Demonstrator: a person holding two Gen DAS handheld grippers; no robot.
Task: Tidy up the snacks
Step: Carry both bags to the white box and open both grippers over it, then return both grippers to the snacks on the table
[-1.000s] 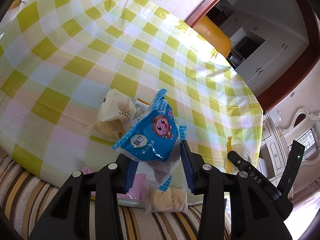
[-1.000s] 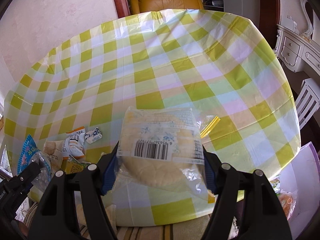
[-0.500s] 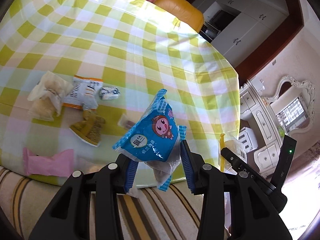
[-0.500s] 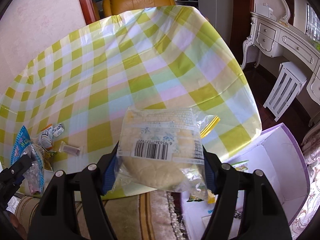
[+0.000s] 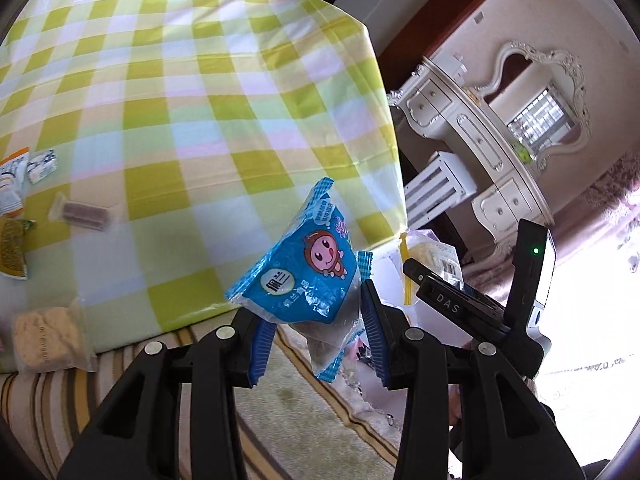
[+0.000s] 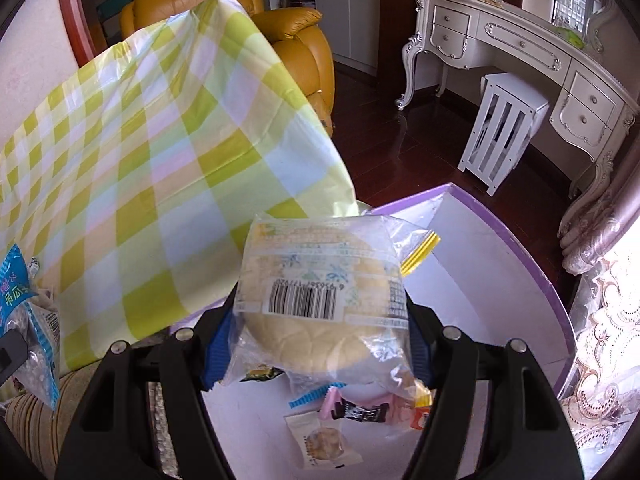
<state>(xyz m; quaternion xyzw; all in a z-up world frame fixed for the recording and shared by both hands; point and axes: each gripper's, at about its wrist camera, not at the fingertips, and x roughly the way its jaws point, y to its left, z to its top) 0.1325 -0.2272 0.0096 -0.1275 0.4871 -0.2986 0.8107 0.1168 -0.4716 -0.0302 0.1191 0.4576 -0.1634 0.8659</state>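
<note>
My left gripper (image 5: 316,340) is shut on a blue snack packet (image 5: 304,268) with a cartoon face, held off the right edge of the checked table (image 5: 180,100). My right gripper (image 6: 316,348) is shut on a clear-wrapped bread bun (image 6: 320,300) with a barcode, held above an open white box with a purple rim (image 6: 536,264). Several small snacks (image 6: 352,412) lie in the box. The blue packet also shows at the left edge of the right wrist view (image 6: 18,292).
Loose snacks stay on the table's left: a brown bar (image 5: 82,214), a cracker pack (image 5: 48,338), a yellow packet (image 5: 12,248). A white dresser (image 6: 520,48), a white stool (image 6: 500,132) and a yellow armchair (image 6: 296,36) stand beyond. Striped fabric (image 5: 60,404) lies below.
Both grippers swung right, away from the table. The right one now holds the bun over the open box; the left one with the blue packet has passed the table's right edge.
</note>
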